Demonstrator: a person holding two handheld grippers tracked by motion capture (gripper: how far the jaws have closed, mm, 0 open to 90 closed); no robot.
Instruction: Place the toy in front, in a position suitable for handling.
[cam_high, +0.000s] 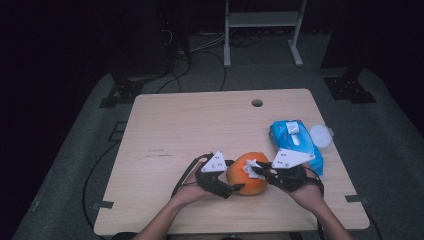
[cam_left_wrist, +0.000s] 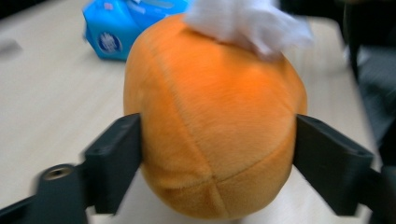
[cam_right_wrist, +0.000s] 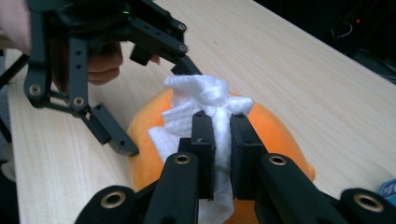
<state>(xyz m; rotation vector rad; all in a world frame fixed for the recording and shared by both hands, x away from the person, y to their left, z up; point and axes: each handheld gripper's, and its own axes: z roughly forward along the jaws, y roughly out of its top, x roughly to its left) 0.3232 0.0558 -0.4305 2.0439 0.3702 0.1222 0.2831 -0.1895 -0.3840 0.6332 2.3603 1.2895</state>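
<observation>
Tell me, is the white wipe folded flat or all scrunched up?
Scrunched up. The white paper wipe bunches in crumpled folds between the right gripper's shut jaws, on the orange plush ball.

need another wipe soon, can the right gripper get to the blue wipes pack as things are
Probably not yet: the right gripper is shut on a white wipe atop the orange plush ball. The blue wipes pack lies close beside it, path unobstructed.

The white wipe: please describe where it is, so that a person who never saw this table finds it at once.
On the wooden table, near the front edge, sits an orange plush ball. The white wipe lies crumpled on top of it, pinched by the right hand-held gripper. It is the one white, crinkled thing there.
</observation>
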